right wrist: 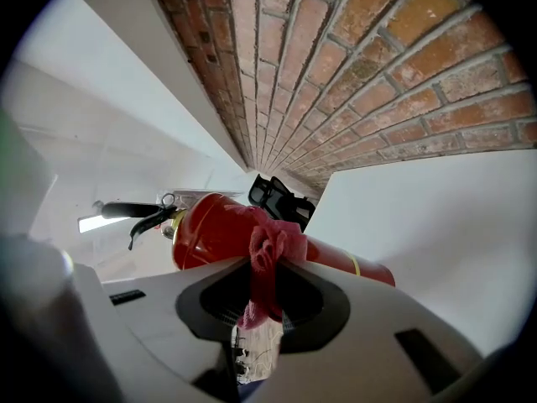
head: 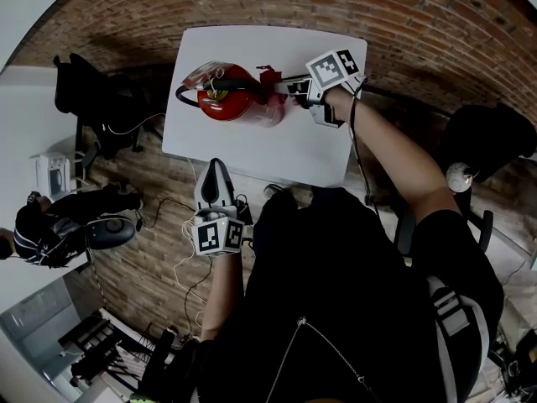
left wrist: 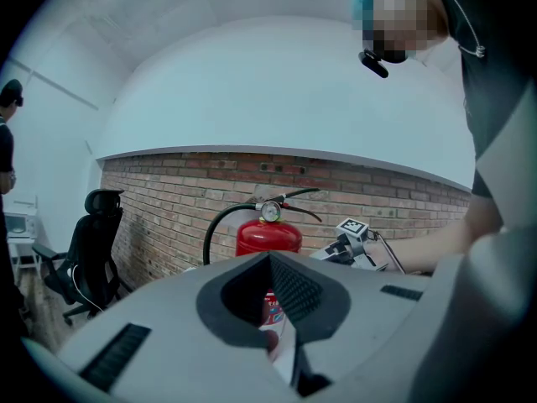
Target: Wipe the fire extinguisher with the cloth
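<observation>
A red fire extinguisher (head: 226,99) with a black hose and a pressure gauge stands on the white table (head: 294,149). My right gripper (head: 289,86) is shut on a red cloth (head: 270,81), which is pressed against the extinguisher's right side. In the right gripper view the cloth (right wrist: 267,250) bunches between the jaws, touching the red cylinder (right wrist: 210,225). My left gripper (head: 216,175) hovers at the table's near edge, shut and holding nothing. The left gripper view faces the extinguisher (left wrist: 268,238) from a distance, with the right gripper (left wrist: 352,242) beside it.
A brick wall runs behind the table. A black office chair (head: 92,99) stands to the table's left. Cables lie on the brick floor near the table's front edge. Another person (head: 33,225) is at the far left.
</observation>
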`<state>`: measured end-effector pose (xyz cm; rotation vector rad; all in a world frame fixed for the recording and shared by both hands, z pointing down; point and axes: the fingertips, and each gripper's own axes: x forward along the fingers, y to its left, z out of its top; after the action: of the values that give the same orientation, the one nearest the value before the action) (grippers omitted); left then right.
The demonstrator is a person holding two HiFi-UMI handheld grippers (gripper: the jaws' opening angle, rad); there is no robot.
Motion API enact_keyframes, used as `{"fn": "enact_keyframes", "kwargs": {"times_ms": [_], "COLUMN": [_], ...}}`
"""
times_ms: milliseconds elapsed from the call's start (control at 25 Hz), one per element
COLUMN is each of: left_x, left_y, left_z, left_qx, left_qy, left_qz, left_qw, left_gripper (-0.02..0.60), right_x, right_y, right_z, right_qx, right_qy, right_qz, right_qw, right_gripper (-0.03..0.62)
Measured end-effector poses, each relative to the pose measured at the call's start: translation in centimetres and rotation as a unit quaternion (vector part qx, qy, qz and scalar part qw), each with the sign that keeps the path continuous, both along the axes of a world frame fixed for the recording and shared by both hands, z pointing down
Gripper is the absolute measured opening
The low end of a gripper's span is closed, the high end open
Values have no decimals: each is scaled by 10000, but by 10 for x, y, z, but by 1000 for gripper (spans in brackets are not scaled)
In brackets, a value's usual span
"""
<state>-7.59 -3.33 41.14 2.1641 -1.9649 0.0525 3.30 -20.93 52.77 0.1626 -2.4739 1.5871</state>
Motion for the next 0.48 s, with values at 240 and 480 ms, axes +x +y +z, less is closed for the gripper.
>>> {"fn": "enact_keyframes", "kwargs": {"times_ms": [240,480], "left_x": [3,3], "left_y": [1,1], "left_z": [-2,-5], "left_qx": [40,68], "left_qy": [-18,-56], "left_qz": [40,74], "left_qw": [10000,9999], "left_gripper": [8,8], "right_x": [1,4], "right_y": [2,2], "right_z": [-14,-29], "right_qx": [41,50], "right_qy": [-202,-427], "right_qz": [52,96], "right_qw": [9998,9990], "right_gripper": [92,92]}}
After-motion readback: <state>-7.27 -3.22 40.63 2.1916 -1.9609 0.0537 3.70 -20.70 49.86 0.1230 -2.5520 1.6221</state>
